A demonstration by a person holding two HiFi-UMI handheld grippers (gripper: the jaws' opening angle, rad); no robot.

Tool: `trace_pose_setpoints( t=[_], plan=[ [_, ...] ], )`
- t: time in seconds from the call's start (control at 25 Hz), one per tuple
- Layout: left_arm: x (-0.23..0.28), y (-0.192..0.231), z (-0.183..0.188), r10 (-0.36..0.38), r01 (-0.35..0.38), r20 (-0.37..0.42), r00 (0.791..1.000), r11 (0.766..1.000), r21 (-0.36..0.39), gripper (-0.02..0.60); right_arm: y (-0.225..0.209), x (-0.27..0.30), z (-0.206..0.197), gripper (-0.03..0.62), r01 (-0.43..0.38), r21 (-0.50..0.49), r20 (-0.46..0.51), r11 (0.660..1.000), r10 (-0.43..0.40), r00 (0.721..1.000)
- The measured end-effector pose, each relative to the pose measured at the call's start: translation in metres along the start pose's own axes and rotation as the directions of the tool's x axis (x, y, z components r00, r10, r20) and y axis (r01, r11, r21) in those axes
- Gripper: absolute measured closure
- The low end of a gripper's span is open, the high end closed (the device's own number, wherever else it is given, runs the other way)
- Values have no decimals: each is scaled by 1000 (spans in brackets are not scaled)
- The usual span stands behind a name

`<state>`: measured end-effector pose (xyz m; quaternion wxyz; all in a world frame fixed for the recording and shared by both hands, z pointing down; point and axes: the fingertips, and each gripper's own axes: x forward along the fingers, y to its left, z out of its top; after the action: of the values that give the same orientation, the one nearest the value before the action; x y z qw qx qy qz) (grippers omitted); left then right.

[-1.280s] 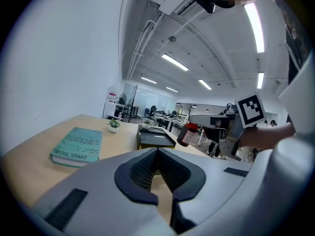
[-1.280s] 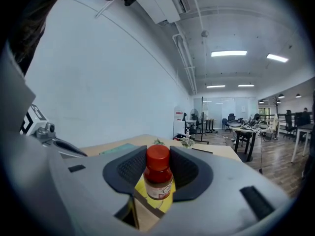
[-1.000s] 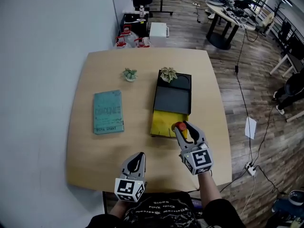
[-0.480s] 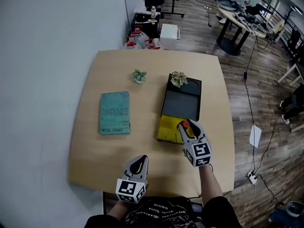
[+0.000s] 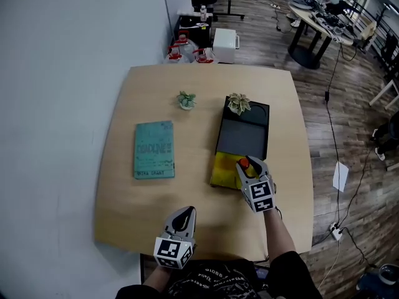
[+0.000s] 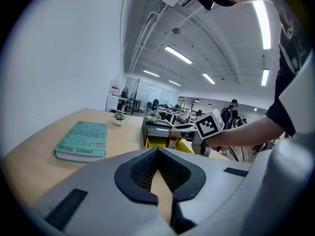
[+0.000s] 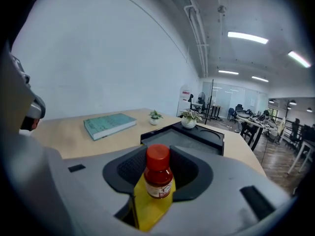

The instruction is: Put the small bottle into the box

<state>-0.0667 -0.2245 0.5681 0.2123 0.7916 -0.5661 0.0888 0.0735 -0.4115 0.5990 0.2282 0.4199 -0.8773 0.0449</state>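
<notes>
A small bottle [image 7: 158,177] with a red cap and red contents stands upright between the jaws of my right gripper [image 7: 158,183], which is shut on it. In the head view the bottle [image 5: 245,164] hangs over the yellow inside of the box [image 5: 224,169], at its near right part. The box's black lid part [image 5: 243,136] lies beyond. From the left gripper view, the right gripper [image 6: 197,130] and the bottle [image 6: 172,140] show over the yellow box [image 6: 156,142]. My left gripper [image 5: 182,218] hovers over the table's near edge with its jaws together and nothing between them.
A teal book [image 5: 154,149] lies on the left of the wooden table [image 5: 187,198]. A small potted plant [image 5: 185,99] stands behind it, and another plant [image 5: 237,103] sits on the box's far end. The table's right edge [image 5: 305,167] runs close to the right gripper.
My right gripper has sunk with the bottle toward the yellow inside of the box. The left gripper has kept near the table's front edge.
</notes>
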Motion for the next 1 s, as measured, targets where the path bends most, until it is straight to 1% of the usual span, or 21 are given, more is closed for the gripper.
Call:
trace_pose_setpoints(
  t=[0.24,0.36,0.52,0.72,0.88,0.92,1.0],
  plan=[
    [-2,1,-6,12,-12,-23,1000,1000,-6,577,-5,10,-12,444,-3,32,-32,999,4,999],
    [-1,-2,-7,-2,2,-28,1000,1000,-8,577,-6,13,-14,443,-2,39,-28,999,3,1000],
    [-1,-1,-12,7,-7,-38,999,1000,-11,577,-10,15,-15,442,-3,57,-25,998,5,1000],
    [0,-1,-11,2,-3,-34,999,1000,-19,577,-12,12,-17,437,-30,46,-37,998,32,999],
    [-3,-2,-16,-3,2,-40,999,1000,-24,577,-10,13,-20,433,-20,18,-49,1000,20,999],
    [-4,-1,-17,-3,2,-42,999,1000,-25,577,-10,13,-21,428,-18,16,-52,1000,19,998],
    [-6,0,-17,2,-3,-41,999,1000,-25,577,-7,14,-23,367,-28,18,-63,999,29,998]
  ],
)
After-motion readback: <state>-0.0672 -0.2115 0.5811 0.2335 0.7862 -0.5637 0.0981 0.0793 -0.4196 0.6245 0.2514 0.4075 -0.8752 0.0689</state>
